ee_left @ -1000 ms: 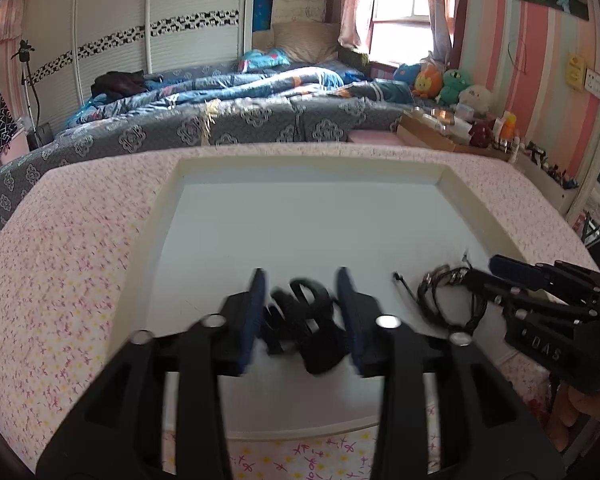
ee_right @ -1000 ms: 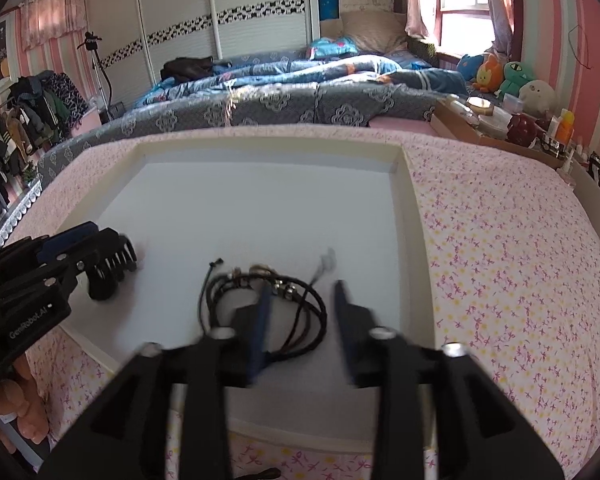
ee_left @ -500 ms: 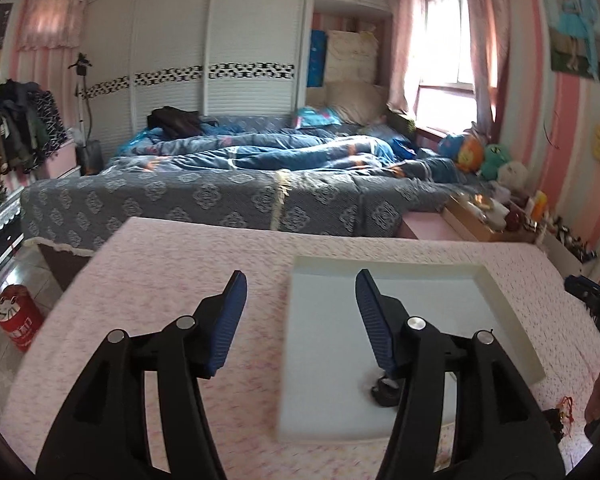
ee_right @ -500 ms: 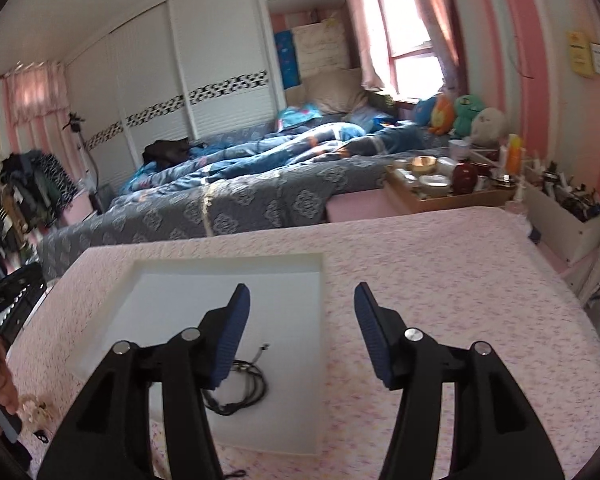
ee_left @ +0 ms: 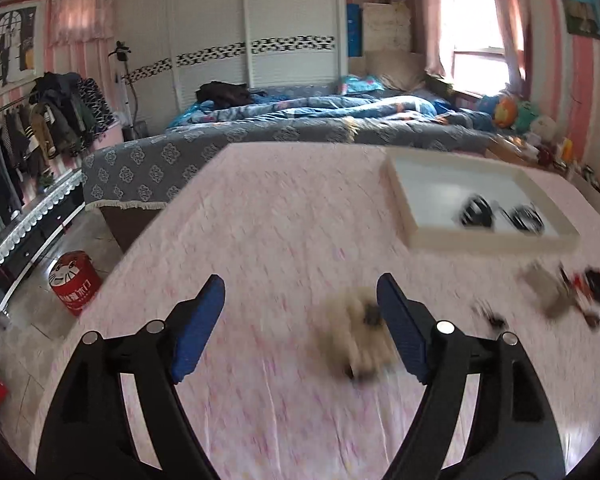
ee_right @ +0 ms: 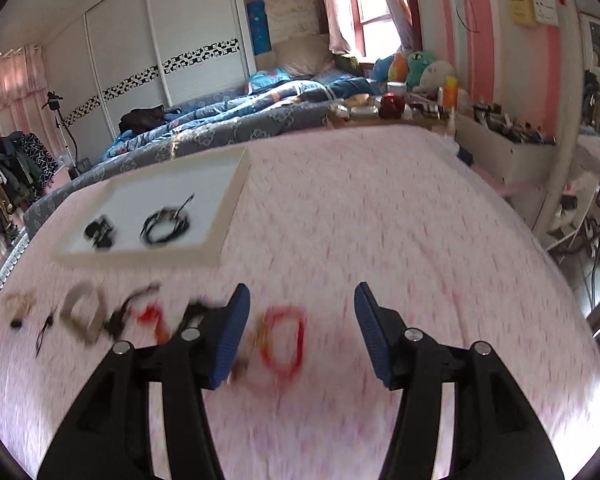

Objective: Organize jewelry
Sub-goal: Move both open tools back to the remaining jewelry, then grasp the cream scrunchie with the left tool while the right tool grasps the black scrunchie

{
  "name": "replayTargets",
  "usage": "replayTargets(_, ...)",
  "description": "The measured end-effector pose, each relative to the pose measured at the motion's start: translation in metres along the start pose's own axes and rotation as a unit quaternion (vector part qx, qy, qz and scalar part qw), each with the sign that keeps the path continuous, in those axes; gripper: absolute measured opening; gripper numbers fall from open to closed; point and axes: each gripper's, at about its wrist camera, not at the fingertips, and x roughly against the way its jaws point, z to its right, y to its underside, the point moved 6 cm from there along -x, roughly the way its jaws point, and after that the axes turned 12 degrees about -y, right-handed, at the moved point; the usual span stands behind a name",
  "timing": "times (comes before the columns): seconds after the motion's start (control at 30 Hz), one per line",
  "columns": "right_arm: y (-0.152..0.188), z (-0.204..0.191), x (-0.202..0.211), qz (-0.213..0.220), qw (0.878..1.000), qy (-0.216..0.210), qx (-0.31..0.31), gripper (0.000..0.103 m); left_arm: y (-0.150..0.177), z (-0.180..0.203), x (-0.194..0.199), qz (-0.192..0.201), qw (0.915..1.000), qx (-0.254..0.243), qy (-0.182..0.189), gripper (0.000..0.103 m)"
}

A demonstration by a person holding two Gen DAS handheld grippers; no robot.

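Hovering above tablecloth [ee_left: 284, 224]: left tool [ee_left: 300, 320] just widened, right tool [ee_right: 300, 330] spread; both empty.

Both wrist views look obliquely down, sharing the tray [ee_left: 412, 236].

Pink floral-patterned tablecloth [ee_right: 380, 220] bears a shallow white rectangular tray [ee_right: 230, 196], blurred loose jewelry including a red ring-shaped bracelet [ee_right: 284, 340].
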Motion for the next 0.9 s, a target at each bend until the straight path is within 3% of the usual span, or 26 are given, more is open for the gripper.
replayTargets(0.17,0.035,-0.030,-0.002,-0.030,0.999,-0.018,0.028,0.055,0.029,0.027,0.009,-0.014,0.9989,-0.031,0.032,0.078)
replayTargets(0.27,0.045,-0.039,-0.007,-0.042,0.998,-0.030,0.027,0.055,0.030,0.034,0.002,-0.026,0.9985,-0.025,0.042,0.077)
replayTargets(0.43,0.044,-0.044,-0.007,-0.041,0.998,-0.026,0.037,0.055,0.016,0.032,-0.014,-0.037,0.9990,0.005,0.025,0.076)
replayTargets(0.63,0.038,-0.043,-0.008,-0.039,0.998,-0.023,0.037,0.055,0.020,0.038,-0.042,-0.083,0.9961,0.003,0.028,0.043)
replayTargets(0.73,0.034,-0.050,-0.012,-0.039,0.998,-0.030,0.040,0.055,0.020,0.041,-0.044,-0.088,0.9954,0.000,0.039,0.027)
replayTargets(0.77,0.033,-0.055,-0.014,-0.039,0.998,-0.033,0.044,0.055,0.020,0.046,-0.045,-0.089,0.9952,-0.002,0.041,0.013)
replayTargets(0.9,0.033,-0.077,-0.023,-0.044,0.996,-0.050,0.056,0.055,0.017,0.052,-0.041,-0.079,0.9958,-0.003,0.048,0.005)
